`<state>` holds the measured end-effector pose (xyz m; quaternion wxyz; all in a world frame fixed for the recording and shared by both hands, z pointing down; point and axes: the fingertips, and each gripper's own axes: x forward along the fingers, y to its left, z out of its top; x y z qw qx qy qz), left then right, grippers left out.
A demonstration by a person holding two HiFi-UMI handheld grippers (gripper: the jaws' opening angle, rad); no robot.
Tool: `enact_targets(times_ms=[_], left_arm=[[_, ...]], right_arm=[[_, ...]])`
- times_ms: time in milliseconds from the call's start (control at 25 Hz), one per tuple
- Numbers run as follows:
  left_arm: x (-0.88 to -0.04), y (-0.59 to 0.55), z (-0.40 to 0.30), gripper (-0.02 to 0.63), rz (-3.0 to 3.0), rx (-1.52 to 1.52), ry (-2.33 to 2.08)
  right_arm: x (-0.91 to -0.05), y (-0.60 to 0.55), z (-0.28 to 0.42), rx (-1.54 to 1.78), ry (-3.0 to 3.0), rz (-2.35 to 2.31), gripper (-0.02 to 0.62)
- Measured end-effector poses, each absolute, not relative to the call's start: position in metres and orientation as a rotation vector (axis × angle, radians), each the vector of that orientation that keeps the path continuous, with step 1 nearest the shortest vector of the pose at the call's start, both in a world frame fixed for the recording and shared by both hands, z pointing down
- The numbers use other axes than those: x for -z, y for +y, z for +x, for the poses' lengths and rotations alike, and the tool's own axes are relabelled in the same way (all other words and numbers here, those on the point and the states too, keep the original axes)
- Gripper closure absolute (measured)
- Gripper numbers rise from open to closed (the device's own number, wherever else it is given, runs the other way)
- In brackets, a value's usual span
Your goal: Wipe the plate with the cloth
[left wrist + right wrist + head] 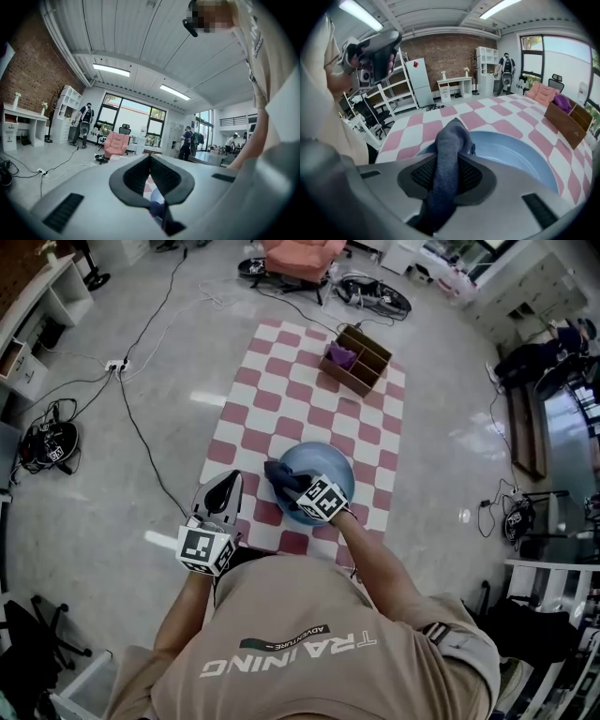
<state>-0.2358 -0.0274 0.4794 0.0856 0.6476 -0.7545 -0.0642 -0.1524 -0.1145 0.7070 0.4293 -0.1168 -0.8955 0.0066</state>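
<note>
On the pink-and-white checkered floor mat (281, 390) lies the round blue plate (330, 468), rigid and probably slick. My right gripper (446, 176) pinches the soft, limp dark blue cloth (451, 140) by a bunched fold, over the plate's near edge. My left gripper (228, 482) is beside it, its jaws pressed together and empty.

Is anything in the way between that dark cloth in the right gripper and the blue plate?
Nothing visible. The right gripper holds the cloth just over the blue plate, whose surface is bare. The wooden box sits far across the mat; the left gripper is off to one side.
</note>
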Motion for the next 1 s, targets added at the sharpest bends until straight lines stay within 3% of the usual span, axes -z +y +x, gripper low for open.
enact_targets(times_ms=[1000], left_arm=[[-0.472, -0.033, -0.224, 0.594, 1.981, 0.140, -2.209]], right_arm=[[-0.718, -0.155, -0.161, 0.135, -2.147, -0.156, 0.477]])
